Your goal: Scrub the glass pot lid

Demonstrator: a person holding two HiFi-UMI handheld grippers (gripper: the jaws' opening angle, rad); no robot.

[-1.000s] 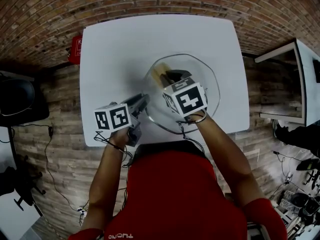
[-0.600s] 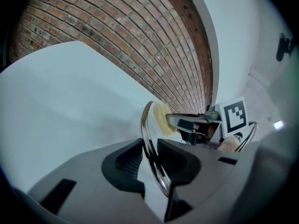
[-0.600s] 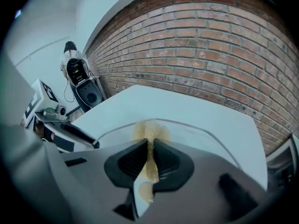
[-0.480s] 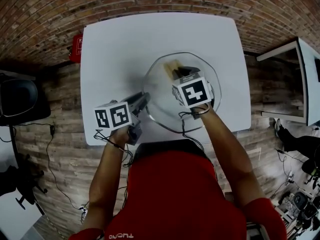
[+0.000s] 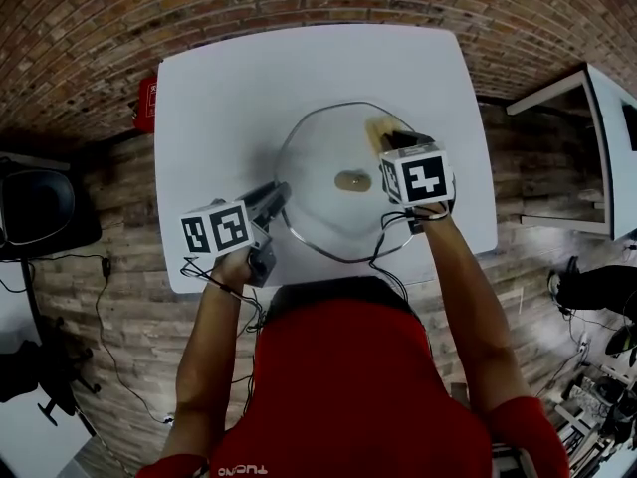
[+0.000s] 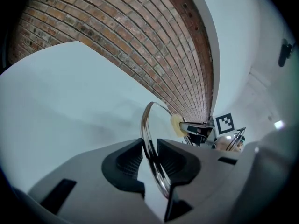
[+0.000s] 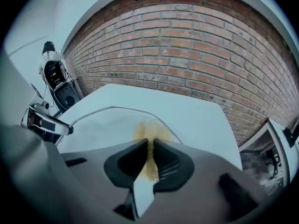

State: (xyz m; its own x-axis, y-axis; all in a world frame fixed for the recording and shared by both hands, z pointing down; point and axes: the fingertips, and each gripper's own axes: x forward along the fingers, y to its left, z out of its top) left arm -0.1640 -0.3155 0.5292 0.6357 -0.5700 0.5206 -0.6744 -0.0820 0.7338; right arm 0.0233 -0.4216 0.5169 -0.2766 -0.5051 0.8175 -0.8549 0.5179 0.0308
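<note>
A round glass pot lid (image 5: 318, 192) with a small knob (image 5: 350, 180) lies on the white table (image 5: 219, 88). My left gripper (image 5: 275, 203) is shut on the lid's left rim; in the left gripper view the metal rim (image 6: 147, 134) runs between the two black pads (image 6: 125, 158). My right gripper (image 5: 395, 139) is over the lid's far right edge, shut on a yellow sponge (image 5: 379, 128). In the right gripper view the sponge (image 7: 150, 136) is squeezed thin between the jaws and rests on the glass lid (image 7: 100, 125).
The table stands on a brick-patterned floor. A red object (image 5: 146, 103) lies by the table's far left corner. A second white table (image 5: 609, 152) is at the right, and a black chair (image 5: 35, 205) at the left. Cables trail on the floor.
My right gripper has slid the sponge rightwards across the lid, from near its middle to its far right edge, uncovering the knob. The left gripper has kept still on the rim.
</note>
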